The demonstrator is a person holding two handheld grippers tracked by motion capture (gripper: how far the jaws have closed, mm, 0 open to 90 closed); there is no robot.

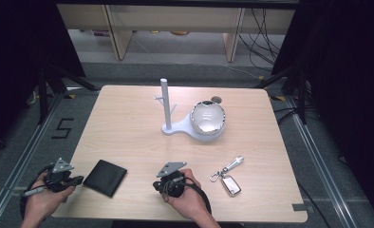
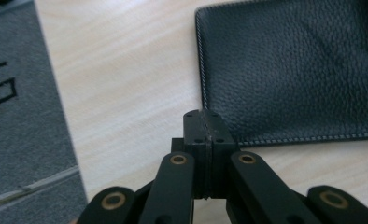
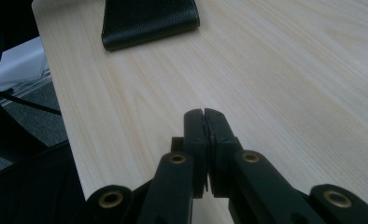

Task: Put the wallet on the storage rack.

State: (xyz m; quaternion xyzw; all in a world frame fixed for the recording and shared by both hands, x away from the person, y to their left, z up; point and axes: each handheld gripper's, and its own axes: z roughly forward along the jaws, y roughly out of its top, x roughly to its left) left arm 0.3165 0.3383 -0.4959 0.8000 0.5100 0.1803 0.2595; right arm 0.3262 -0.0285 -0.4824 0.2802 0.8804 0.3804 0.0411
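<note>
A black leather wallet (image 1: 104, 177) lies flat near the table's front left. My left gripper (image 1: 79, 180) rests just left of it, jaws shut and empty. In the left gripper view the shut tips (image 2: 204, 115) sit at the wallet's (image 2: 289, 65) near corner, over bare wood. My right gripper (image 1: 156, 184) is held low at the front middle, right of the wallet, also shut with nothing in it. In the right gripper view its shut tips (image 3: 203, 113) point across the tabletop toward the wallet (image 3: 149, 18) farther off.
A white stand with an upright post (image 1: 165, 102) and a shiny round bowl (image 1: 208, 119) sits at the table's back middle. A silver key fob with keys (image 1: 229, 179) lies at the front right. The floor at left bears a taped "5" (image 1: 61, 128).
</note>
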